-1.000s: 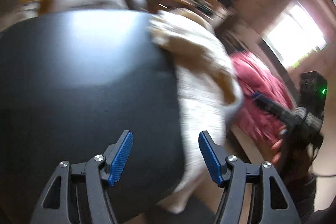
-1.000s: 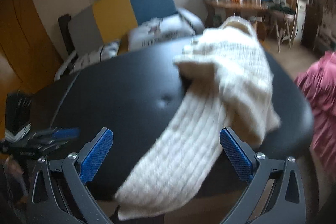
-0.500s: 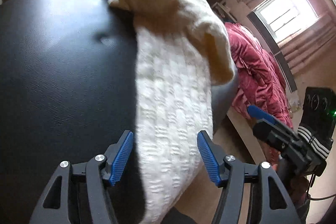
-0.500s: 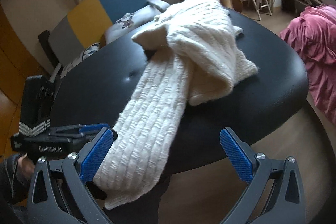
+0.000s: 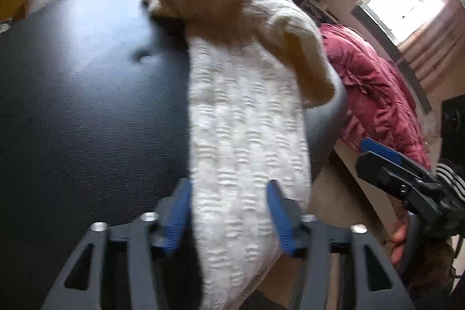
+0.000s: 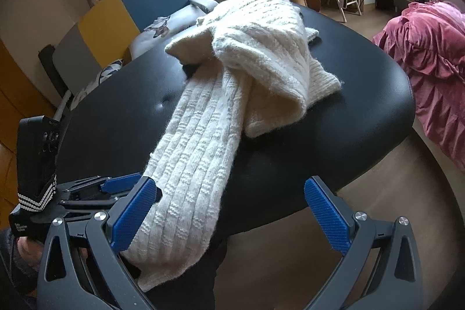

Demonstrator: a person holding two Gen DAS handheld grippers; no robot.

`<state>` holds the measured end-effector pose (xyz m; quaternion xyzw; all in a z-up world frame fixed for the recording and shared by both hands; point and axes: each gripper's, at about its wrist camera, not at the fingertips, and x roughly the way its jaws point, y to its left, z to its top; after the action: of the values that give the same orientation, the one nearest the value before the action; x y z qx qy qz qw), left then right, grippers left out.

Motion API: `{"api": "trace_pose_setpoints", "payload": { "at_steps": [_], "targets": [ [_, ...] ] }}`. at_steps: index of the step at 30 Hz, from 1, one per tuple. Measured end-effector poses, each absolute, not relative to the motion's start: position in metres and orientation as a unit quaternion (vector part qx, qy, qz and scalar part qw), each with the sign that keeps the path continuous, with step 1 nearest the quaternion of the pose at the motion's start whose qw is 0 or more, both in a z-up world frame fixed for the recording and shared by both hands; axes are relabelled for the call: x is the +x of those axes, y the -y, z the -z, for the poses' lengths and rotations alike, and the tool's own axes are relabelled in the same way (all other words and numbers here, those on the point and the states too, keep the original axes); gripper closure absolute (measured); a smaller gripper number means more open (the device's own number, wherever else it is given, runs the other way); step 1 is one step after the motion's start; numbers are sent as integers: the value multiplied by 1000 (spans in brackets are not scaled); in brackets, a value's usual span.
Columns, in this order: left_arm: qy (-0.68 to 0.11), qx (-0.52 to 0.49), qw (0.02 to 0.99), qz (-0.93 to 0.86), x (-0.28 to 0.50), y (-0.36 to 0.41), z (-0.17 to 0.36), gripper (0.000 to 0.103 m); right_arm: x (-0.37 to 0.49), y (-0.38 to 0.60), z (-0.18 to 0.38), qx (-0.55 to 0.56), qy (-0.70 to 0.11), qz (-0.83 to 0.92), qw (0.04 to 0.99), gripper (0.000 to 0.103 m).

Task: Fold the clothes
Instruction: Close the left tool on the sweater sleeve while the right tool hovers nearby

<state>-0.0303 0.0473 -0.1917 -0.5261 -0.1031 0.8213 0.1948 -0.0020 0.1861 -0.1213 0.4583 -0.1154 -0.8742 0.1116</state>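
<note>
Cream ribbed-knit sweater (image 6: 232, 106), black leather-grain table (image 6: 363, 112), blue ridged fingers (image 6: 327, 217), crimson blanket (image 6: 430, 48), yellow-and-teal sofa (image 6: 130, 7)

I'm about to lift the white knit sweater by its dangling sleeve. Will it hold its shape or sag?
The sweater will probably sag: it already lies bunched on the black table. Its sleeve droops limply over the edge, so it should stretch and swing. The thick knit looks fairly heavy, so the body may drag.

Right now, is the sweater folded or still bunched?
Bunched: the sweater lies crumpled on the table, one sleeve hanging over its edge.
</note>
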Motion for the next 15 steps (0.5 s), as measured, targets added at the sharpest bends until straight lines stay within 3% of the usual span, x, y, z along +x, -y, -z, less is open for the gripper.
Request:
{"api": "trace_pose_setpoints", "payload": {
  "at_steps": [1,4,15],
  "targets": [
    [115,-526,188,-822,-31,-43,194,89,-3,-187,123,462,116,873,107,0],
    [176,-530,199,-806,-35,-28,203,93,-6,-191,130,476,131,865,93,0],
    [264,-541,218,-768,-40,-21,201,83,-5,-206,137,484,157,858,61,0]
  ]
}}
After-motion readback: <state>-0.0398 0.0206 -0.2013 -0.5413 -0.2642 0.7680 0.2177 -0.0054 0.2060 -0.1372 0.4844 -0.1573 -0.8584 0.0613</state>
